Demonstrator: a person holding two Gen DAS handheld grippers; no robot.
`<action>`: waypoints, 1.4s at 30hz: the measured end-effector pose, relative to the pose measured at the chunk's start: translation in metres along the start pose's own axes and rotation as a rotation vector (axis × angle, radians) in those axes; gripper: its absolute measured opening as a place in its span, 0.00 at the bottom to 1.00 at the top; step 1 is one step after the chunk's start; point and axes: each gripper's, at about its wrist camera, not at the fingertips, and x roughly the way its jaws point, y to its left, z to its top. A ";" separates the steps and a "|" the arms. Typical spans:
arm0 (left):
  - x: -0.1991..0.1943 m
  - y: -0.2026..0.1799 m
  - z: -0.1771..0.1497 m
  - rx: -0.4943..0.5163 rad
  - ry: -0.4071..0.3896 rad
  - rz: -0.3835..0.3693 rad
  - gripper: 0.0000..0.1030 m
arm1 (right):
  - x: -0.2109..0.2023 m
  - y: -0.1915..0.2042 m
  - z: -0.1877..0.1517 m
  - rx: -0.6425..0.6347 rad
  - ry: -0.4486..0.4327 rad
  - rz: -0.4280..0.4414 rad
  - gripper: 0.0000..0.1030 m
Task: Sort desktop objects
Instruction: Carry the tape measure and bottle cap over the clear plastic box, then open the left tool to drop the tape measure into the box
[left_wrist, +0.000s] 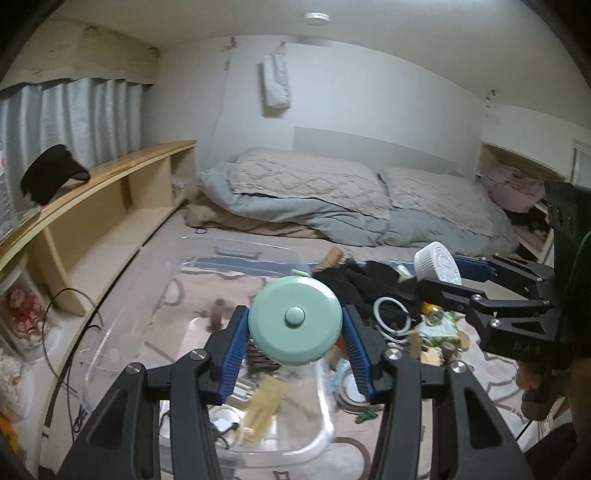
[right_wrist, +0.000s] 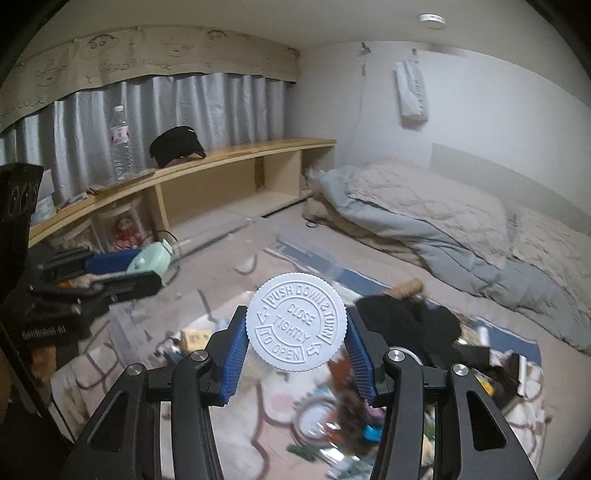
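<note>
The mint-green round case (left_wrist: 294, 320) sits between the blue pads (left_wrist: 233, 352) of the left hand-held gripper (left_wrist: 294, 325), clamped at its rim and raised above the clear plastic bin (left_wrist: 321, 417). The white ribbed cap (right_wrist: 297, 322), embossed "push down & turn", sits likewise between the pads (right_wrist: 236, 362) of the right hand-held gripper (right_wrist: 297, 328), raised above the clutter.

Below both lies a bed (left_wrist: 155, 258) with a patterned cover. The bin stands near the bed's front edge and holds small items, too blurred to identify. To its right lie a black garment (left_wrist: 354, 280), a coiled white cable (left_wrist: 391, 314) and mixed small objects. A folded quilt (left_wrist: 306, 192) occupies the head end. A wooden shelf (right_wrist: 229, 155) runs along the bed's left edge and carries a water bottle (right_wrist: 121, 142) and a black pouch (right_wrist: 176, 144).

Each hand-held gripper stands partly open, its jaws gripping its round object on both sides.
</note>
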 end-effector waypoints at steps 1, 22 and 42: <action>0.001 0.006 0.000 -0.013 -0.001 0.011 0.49 | 0.004 0.003 0.002 -0.004 0.000 0.008 0.50; 0.078 0.096 -0.012 -0.204 0.182 0.232 0.49 | 0.083 0.054 0.007 -0.028 0.140 0.205 0.50; 0.090 0.108 -0.002 -0.245 0.113 0.275 0.81 | 0.114 0.067 -0.008 -0.045 0.237 0.238 0.50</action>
